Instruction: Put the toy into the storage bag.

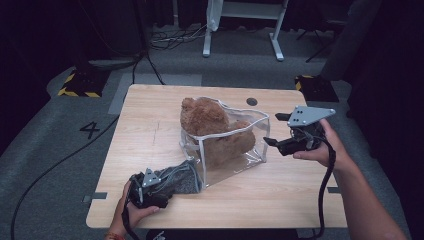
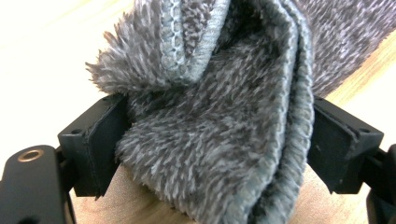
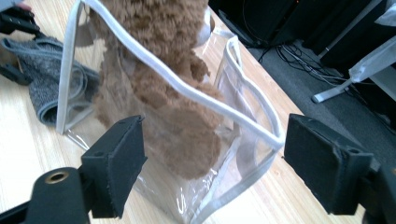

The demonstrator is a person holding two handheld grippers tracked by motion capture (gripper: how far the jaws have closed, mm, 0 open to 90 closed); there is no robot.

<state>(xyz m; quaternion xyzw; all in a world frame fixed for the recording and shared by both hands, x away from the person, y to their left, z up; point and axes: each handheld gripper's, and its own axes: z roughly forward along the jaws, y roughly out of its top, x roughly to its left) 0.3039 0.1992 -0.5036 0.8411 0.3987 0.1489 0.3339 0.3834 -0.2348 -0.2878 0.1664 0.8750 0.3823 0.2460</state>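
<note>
Grey fuzzy cloth (image 2: 215, 140) is clamped in the left claw (image 1: 150, 187) low on the bench (image 1: 150, 140), while the right claw (image 3: 215, 163) gapes wide just before a clear bag's (image 3: 243, 154) corner, brown teddy (image 3: 168, 93) inside.

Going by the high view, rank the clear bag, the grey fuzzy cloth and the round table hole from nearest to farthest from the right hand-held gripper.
1. Clear bag, just to the left of the right hand-held gripper.
2. Round table hole, behind it, near the far edge.
3. Grey fuzzy cloth, across the table at the near left.
</note>
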